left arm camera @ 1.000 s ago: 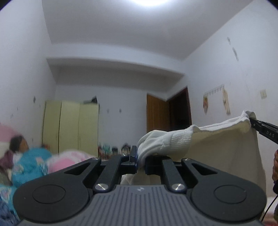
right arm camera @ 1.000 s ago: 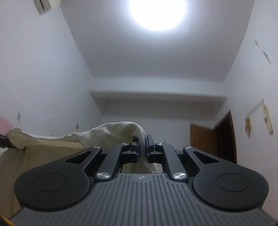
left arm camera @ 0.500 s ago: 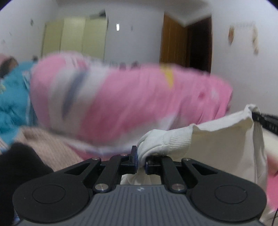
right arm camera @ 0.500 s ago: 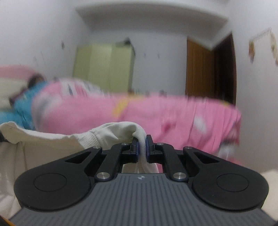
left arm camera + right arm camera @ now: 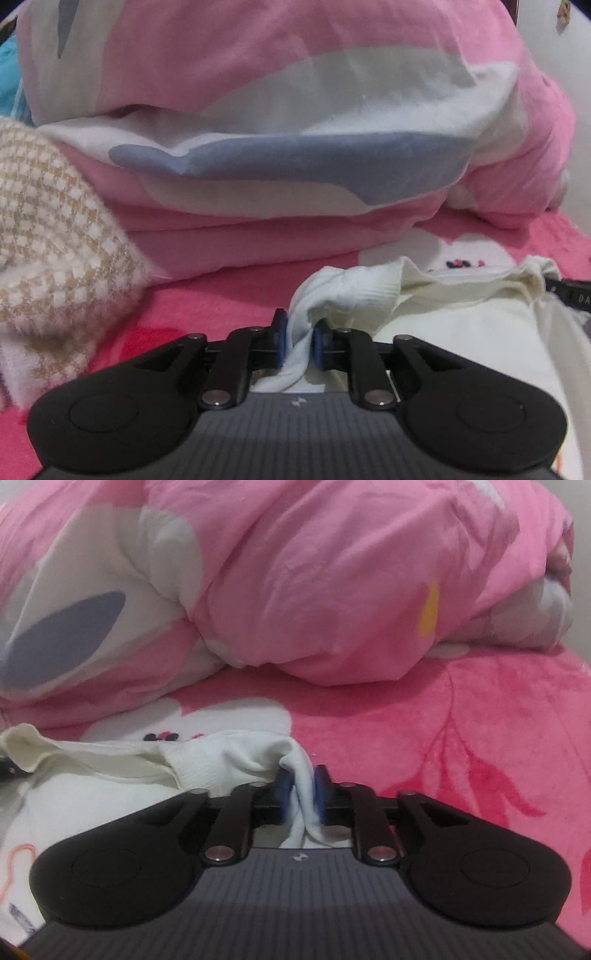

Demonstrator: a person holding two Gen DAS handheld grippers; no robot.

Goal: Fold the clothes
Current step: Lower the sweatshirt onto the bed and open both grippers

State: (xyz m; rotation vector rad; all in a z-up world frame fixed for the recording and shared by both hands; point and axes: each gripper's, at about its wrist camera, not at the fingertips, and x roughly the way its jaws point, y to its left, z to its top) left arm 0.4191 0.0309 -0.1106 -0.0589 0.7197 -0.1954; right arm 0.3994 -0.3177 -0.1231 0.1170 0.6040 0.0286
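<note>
While both pairs of blue pads pinch ribbed white cuffs, the left gripper (image 5: 298,338) and right gripper (image 5: 300,794) hold a cream garment (image 5: 454,325) stretched between them on the pink bedsheet (image 5: 424,723). A pink quilt (image 5: 295,92) bulks at twelve o'clock, a checked knit (image 5: 48,229) at nine.

soft even indoor light, slight blur, fisheye-curved edges

Pink quilt (image 5: 280,122) heaped on pink bedsheet (image 5: 461,738); checked beige knit (image 5: 48,236) at left.
</note>
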